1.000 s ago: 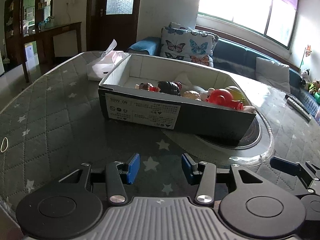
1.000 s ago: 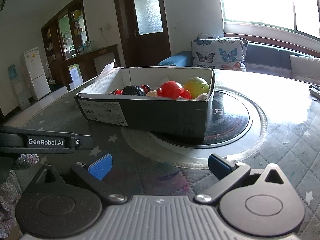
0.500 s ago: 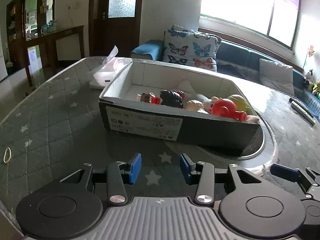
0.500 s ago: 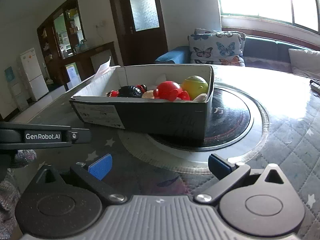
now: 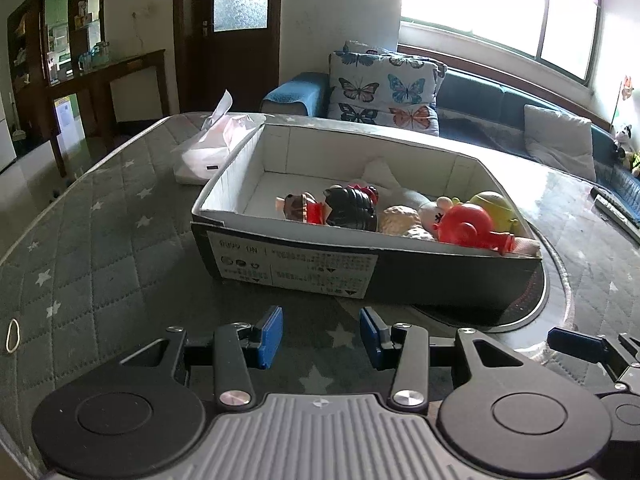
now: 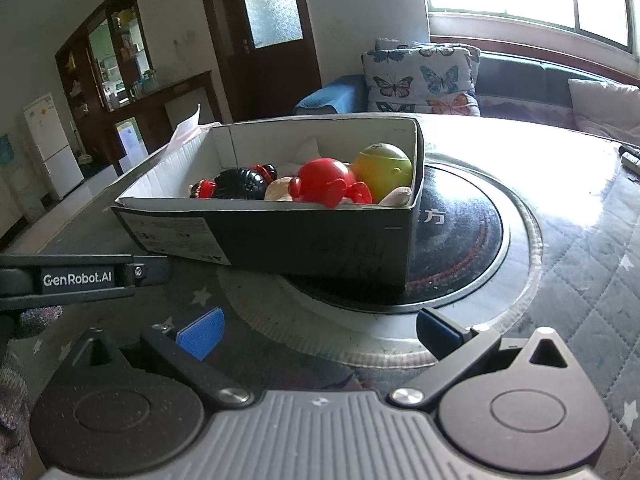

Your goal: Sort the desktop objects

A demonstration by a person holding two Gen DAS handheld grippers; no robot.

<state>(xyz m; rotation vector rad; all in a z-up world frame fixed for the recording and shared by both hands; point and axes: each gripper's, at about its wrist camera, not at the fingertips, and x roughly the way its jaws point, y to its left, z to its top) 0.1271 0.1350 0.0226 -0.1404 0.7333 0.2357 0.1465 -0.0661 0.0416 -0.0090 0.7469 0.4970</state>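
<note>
Cardboard box (image 5: 400, 276) is holding a red toy (image 5: 466, 226), yellow-green toy (image 5: 494, 206), and black figure (image 5: 352, 210); my left gripper (image 5: 321, 338) and right gripper (image 6: 316, 334) are hovering released, empty.

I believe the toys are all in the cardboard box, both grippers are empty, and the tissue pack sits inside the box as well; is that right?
Not quite: the tissue pack lies outside the cardboard box, on the table behind its far left corner, as the left wrist view shows. The rest holds: the toys are in the box, and the left gripper and right gripper are both empty.
</note>
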